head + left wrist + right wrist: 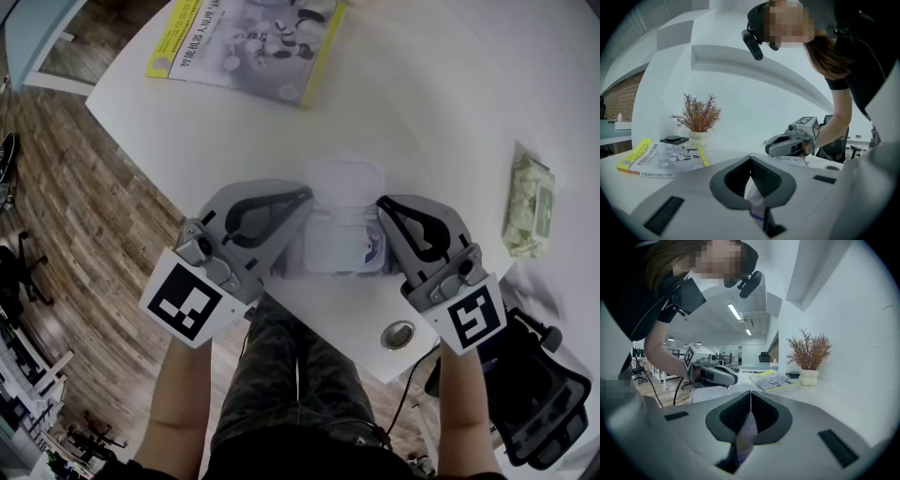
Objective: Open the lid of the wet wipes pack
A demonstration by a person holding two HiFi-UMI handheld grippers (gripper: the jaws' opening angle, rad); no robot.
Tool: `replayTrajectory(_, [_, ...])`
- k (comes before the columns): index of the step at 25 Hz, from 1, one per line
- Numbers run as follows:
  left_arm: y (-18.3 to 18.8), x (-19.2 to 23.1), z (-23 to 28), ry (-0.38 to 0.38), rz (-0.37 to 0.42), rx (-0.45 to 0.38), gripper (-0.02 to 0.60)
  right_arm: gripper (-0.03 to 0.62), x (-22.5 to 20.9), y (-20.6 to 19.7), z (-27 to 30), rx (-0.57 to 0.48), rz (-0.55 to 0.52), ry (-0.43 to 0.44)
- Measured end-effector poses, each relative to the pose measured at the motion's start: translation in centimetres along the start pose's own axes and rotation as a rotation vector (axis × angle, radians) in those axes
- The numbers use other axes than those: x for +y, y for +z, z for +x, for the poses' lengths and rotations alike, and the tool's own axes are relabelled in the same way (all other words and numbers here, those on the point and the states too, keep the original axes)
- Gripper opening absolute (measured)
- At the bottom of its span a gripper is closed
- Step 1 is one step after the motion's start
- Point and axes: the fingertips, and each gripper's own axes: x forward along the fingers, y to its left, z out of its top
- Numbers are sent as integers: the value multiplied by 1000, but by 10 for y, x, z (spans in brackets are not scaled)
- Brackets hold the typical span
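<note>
Fingers on the left gripper [304, 198] are clamped shut on the film at the left end of the wet wipes pack [339, 242], which lies on the worktop [431, 112] near its front edge. Its lid [345, 180] looks flipped up and back already! Over on the right gripper [381, 202], fingers pinch the other end's film. Opening seems done, I'd say; next, both just need to let go gently.
</note>
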Motion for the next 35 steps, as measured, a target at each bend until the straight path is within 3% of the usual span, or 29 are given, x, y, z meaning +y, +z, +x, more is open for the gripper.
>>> replayTrajectory(35, [-6, 19, 15, 1, -25, 16, 12, 25, -18, -6, 10, 14, 32, 7])
